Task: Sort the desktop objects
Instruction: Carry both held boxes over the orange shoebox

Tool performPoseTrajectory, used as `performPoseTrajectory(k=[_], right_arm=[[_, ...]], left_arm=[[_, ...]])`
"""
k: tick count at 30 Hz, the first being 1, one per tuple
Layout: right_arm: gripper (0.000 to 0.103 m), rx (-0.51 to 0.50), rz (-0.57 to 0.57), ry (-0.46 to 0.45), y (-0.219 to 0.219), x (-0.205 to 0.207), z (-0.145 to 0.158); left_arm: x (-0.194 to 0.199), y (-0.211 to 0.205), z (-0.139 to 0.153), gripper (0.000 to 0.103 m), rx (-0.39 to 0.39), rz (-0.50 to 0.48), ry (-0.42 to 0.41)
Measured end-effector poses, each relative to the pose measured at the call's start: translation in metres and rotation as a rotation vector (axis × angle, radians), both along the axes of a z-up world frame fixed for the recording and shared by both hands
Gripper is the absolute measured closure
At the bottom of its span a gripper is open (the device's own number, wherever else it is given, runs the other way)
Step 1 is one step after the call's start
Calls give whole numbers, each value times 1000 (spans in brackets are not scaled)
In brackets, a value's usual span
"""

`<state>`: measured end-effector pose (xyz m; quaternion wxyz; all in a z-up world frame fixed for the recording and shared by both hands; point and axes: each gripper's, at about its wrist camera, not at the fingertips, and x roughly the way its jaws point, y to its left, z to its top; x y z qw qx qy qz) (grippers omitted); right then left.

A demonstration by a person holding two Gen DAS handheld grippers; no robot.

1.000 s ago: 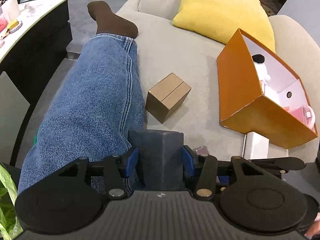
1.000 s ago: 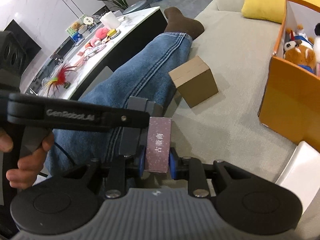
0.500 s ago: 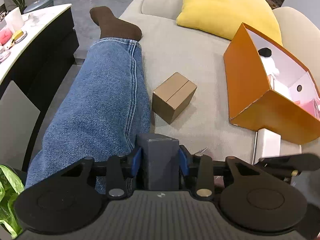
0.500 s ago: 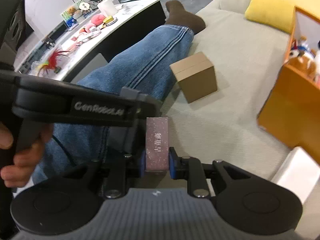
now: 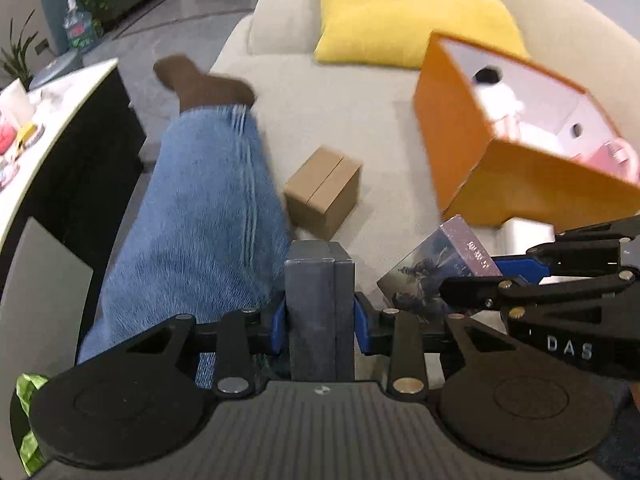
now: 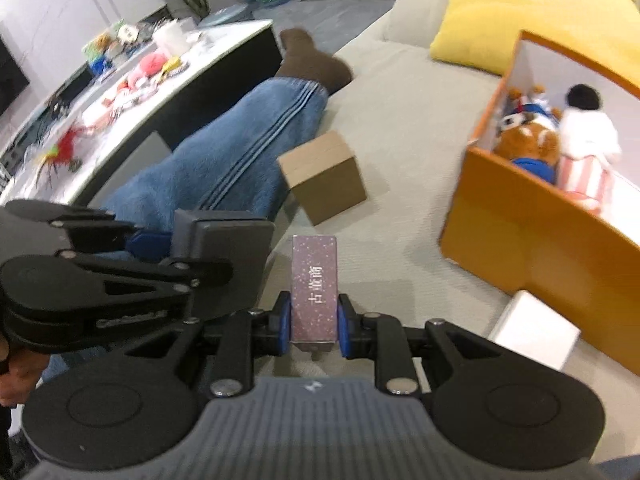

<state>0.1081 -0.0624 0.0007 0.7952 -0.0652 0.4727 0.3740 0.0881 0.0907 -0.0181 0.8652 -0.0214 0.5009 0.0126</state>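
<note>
My left gripper has a dark grey box between its blue pads, which press on its sides while the jaws are closing. My right gripper is shut on a slim purple speckled box with printed characters, held upright. The two grippers sit side by side above the sofa seat. The purple box also shows at the right of the left wrist view, and the grey box at the left of the right wrist view. An open orange box with plush toys stands to the right.
A small cardboard box lies on the beige sofa seat beside a person's leg in jeans. A white box lies by the orange box. A yellow cushion leans at the back. A cluttered table stands left.
The left gripper's jaws have narrowed on the grey box. Both grippers have risen with their boxes, and the right gripper with the purple box has come into the left wrist view.
</note>
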Motion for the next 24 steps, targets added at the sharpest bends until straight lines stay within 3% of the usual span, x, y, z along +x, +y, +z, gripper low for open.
performPoseTrajectory(k=[4,8,14,18,24], right_arm=[[79,54,-49,-14,-29,-3,32],[79,118,-110,-69,-70,-4,80],[79,132,-269,-194,-123,11,144],[79,70,-377,-186,-146,46,141],[79,-68,-473,-80,-159,95,91]], left_arm=[[0,-8,40,65,-93,-66,-35],[8,-28,89,64,-122,-173,-103],[59,-72,137,64,-158,-307,-182],[115,-105,120,64,-247,-343,-114],[182,-152,50,65,-292,-351,79]])
